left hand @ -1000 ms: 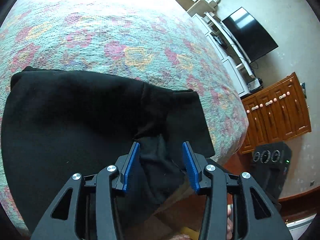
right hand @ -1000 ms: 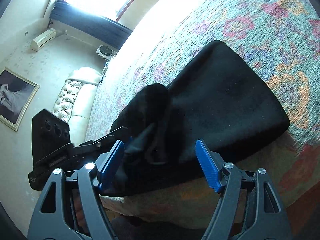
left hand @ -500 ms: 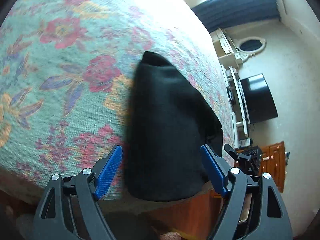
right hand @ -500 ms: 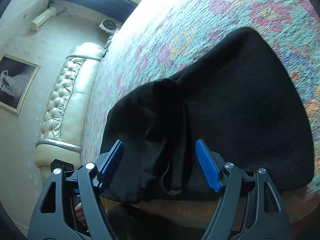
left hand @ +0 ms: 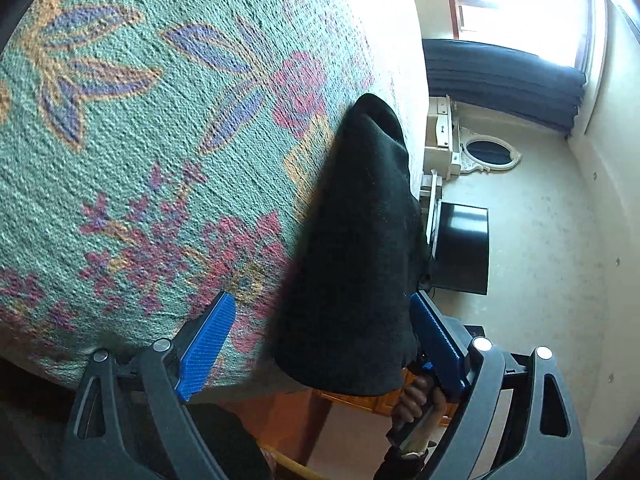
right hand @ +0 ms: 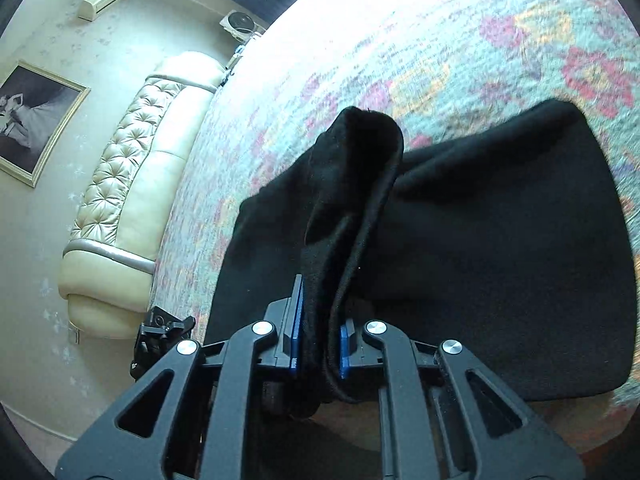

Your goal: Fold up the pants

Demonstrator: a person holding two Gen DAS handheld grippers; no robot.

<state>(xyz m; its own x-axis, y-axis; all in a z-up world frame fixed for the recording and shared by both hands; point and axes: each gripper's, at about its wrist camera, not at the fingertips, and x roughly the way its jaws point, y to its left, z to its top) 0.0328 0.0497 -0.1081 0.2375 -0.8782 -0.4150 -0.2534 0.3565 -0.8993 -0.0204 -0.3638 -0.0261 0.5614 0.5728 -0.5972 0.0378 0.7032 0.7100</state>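
Observation:
Black pants lie partly folded near the edge of a bed with a floral cover. My left gripper is open, its blue pads either side of the pants' near end at the bed's edge, not gripping. In the right wrist view my right gripper is shut on a bunched fold of the black pants, which stands up between the pads. The right gripper and the hand holding it show low in the left wrist view.
The bed cover stretches away from both grippers. A cream tufted headboard and a framed picture are on the left. A black TV, a white dresser and dark curtains stand beyond the bed.
My right gripper has closed on a fold of the pants. My left gripper, open throughout, has swung around to the pants' other end at the bed's edge.

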